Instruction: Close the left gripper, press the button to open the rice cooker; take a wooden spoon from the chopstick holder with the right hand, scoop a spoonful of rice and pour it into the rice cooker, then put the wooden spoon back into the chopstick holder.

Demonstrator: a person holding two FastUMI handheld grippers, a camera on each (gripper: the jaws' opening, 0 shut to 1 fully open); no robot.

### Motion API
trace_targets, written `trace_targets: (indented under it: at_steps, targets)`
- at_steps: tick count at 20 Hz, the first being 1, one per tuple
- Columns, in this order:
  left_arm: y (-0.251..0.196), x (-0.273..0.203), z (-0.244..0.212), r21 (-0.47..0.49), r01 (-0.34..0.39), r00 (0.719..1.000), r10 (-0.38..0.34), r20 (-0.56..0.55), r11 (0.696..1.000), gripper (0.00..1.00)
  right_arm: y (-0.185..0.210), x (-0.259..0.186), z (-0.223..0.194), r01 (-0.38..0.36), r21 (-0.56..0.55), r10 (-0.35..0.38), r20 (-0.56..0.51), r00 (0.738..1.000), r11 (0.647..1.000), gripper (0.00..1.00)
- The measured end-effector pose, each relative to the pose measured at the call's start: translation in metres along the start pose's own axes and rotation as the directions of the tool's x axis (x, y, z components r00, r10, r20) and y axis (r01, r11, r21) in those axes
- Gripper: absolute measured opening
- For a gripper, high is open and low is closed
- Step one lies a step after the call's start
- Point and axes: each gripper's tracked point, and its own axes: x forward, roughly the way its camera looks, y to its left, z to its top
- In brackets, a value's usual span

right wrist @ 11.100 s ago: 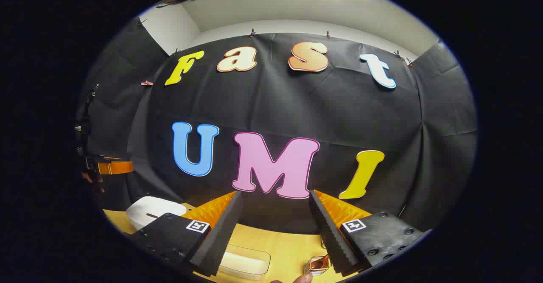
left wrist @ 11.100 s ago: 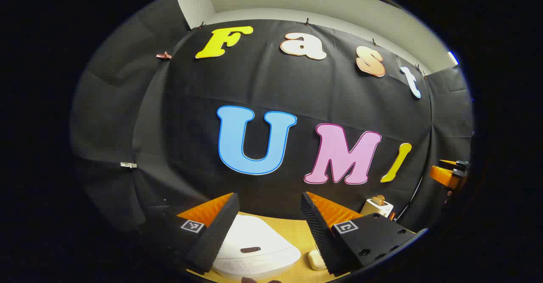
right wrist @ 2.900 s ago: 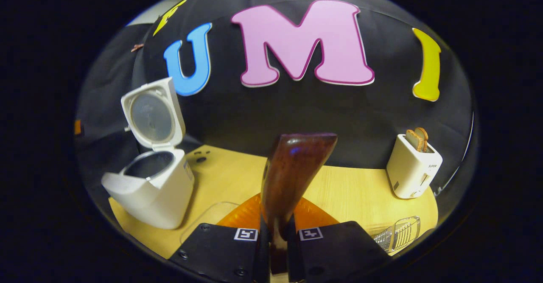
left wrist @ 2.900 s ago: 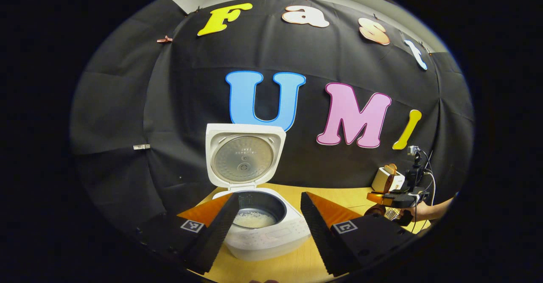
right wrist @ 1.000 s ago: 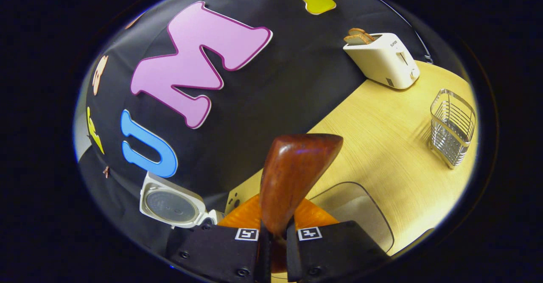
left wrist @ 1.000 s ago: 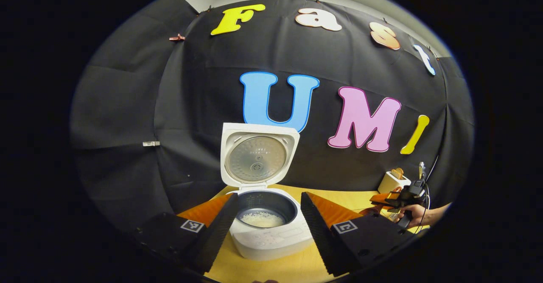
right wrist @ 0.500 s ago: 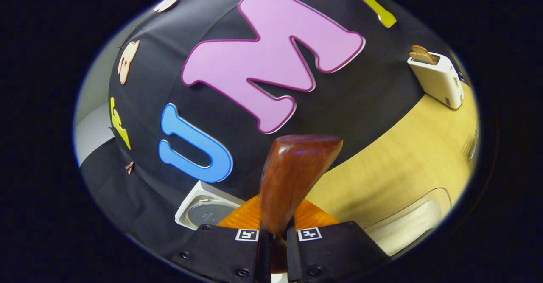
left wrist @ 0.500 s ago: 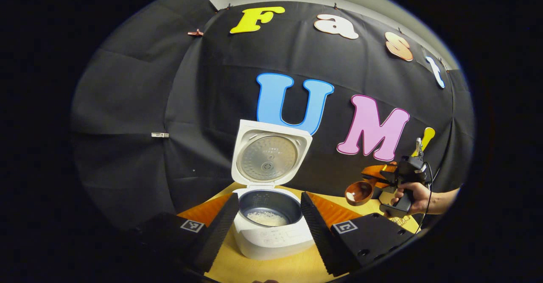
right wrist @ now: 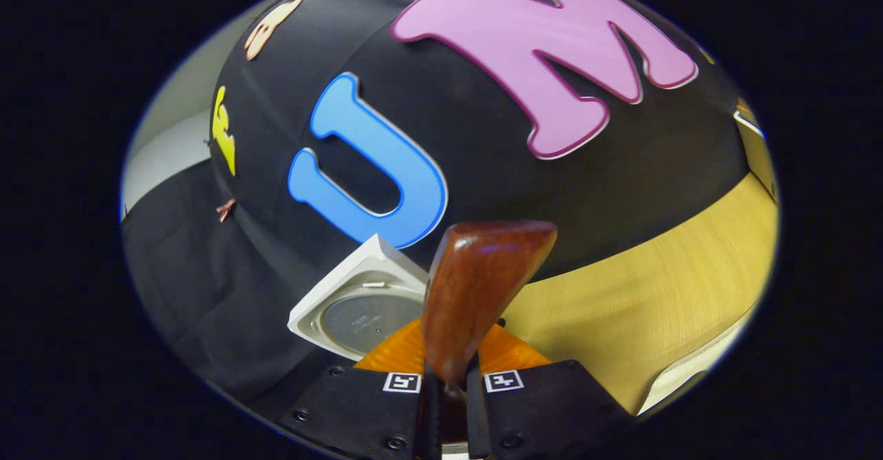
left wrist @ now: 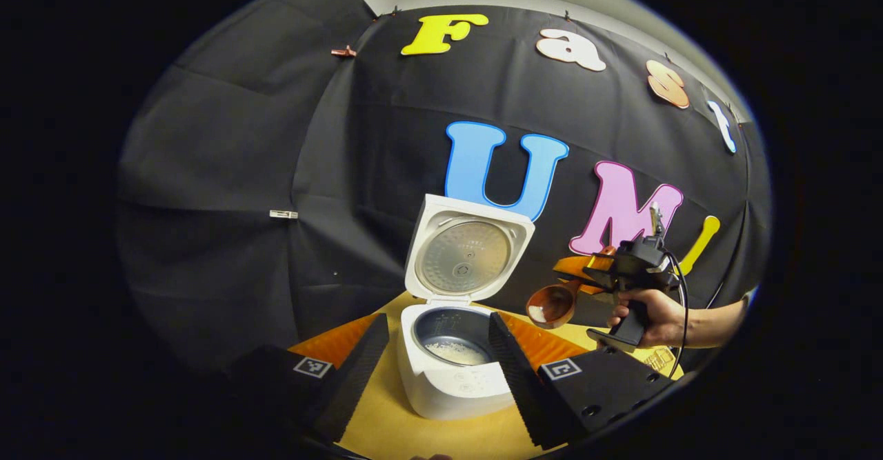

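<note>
White plastic rice cooker sits on the pale wood-grain table, lid swung fully up and back, bare metal inner face showing. Dark inner pot has a shallow layer of white rice at the bottom.

Left gripper: fingers spread wide, nothing between them, cooker body framed in the gap. It hovers just short of the cooker's front.

Right gripper: clamped tight on the handle of the dark reddish-brown wooden spoon, both fingers pressing it. In the left gripper view that gripper and the hand holding it sit at 3 o'clock of the cooker. The spoon bowl points toward the lid, raised above and just beside the pot's right rim, with a small patch of white rice in it.

In the right gripper view the spoon runs straight up the middle; the open cooker lid is at 9 o'clock of it and the table at 3 o'clock.
</note>
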Motion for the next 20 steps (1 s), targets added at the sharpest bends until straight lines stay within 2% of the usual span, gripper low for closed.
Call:
trace_targets:
  at_steps: [5,10,14,20]
  targets:
    - [0.011,-0.001,-0.016,-0.027,-0.019,0.999,0.018,-0.032,0.999,0.94,0.024,0.031,-0.023,-0.029,-0.18,0.024,-0.028,0.999,0.983,0.18]
    - [0.012,0.003,-0.02,-0.045,-0.021,0.999,0.019,-0.042,0.999,0.94,0.056,0.046,-0.043,-0.092,-0.378,0.078,-0.052,0.996,0.921,0.18]
    - [0.01,0.004,-0.018,-0.04,-0.015,0.999,0.013,-0.032,0.999,0.94,0.084,0.049,-0.059,-0.168,-0.549,0.138,-0.096,0.986,0.819,0.18]
    - [0.011,0.004,-0.02,-0.056,-0.025,0.999,0.023,-0.029,0.998,0.94,0.114,0.048,-0.079,-0.242,-0.747,0.197,-0.151,0.969,0.62,0.18]
